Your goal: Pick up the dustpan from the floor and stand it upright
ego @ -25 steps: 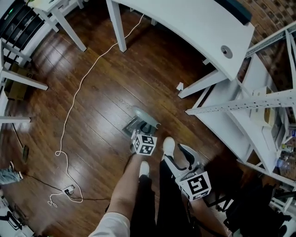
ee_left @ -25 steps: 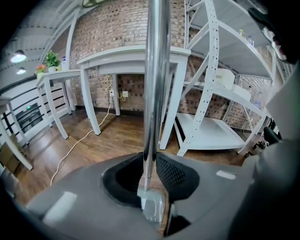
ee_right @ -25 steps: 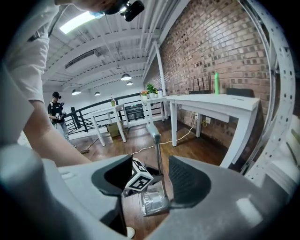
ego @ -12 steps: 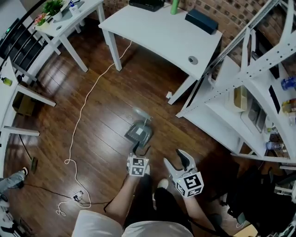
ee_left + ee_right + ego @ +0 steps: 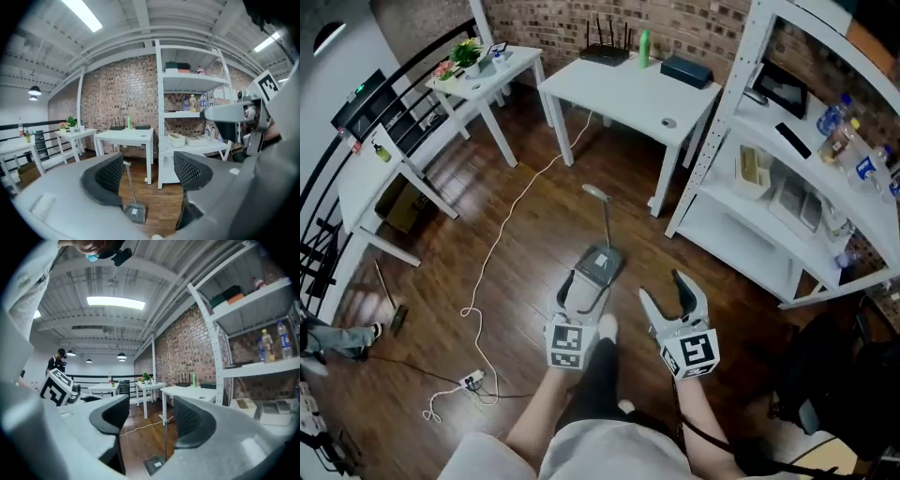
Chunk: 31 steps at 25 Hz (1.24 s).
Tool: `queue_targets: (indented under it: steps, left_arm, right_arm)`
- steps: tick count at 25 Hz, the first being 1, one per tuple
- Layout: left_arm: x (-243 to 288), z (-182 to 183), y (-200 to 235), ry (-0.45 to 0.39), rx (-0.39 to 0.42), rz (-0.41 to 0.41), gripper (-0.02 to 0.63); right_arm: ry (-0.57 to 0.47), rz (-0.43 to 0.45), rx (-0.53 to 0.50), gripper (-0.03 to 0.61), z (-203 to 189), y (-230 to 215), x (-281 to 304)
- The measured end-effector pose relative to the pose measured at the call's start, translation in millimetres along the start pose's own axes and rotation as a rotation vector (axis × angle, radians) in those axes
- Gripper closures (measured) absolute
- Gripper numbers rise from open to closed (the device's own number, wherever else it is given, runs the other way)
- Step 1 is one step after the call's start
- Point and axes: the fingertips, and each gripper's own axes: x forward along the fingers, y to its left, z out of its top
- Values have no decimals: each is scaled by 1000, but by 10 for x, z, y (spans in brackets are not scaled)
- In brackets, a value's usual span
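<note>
Two grippers are nearest, and both hold nothing. The left gripper has its jaws wide apart and opening more, and the right gripper has its jaws partly apart and opening too. One dustpan stands upright on the wood floor just past them, handle up, touched by neither. Farther off stands one white shelf rack.

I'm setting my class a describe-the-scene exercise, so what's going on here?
A person stands on a wooden floor with a hand-held gripper in each hand. The dustpan stands upright on the floor just ahead, handle up, and neither touches it. The left hand-held gripper and the right hand-held gripper both hold nothing, and their jaws are opening.
</note>
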Motion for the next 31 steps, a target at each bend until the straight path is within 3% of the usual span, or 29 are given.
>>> queue_targets:
  steps: [6,10,14,19,24,31]
  left_arm:
    - [-1574,-10,-828,-9,-7,66,258]
    - [-2071,287,-938,-61,2,87,268]
    - [-2411,719,-993,-151,38,82,268]
    - [-2870,742,-1041,-212,34,56,291]
    - [-3355,604,-919,-184,60,54,291]
    - [-3600,580,-593,-246,-24,85,316]
  right_arm:
    - [99,-23,108,279,-341,674,-1452]
    - [70,-19,63,276,4,923,-1873]
    - [67,-29,68,277,487,1036,-2082]
    - [50,-24,43,276,764,1364,-2282]
    - [-9,-6,96,278,850,1898,-2250]
    - [30,-16,81,279,684,2269,-2151]
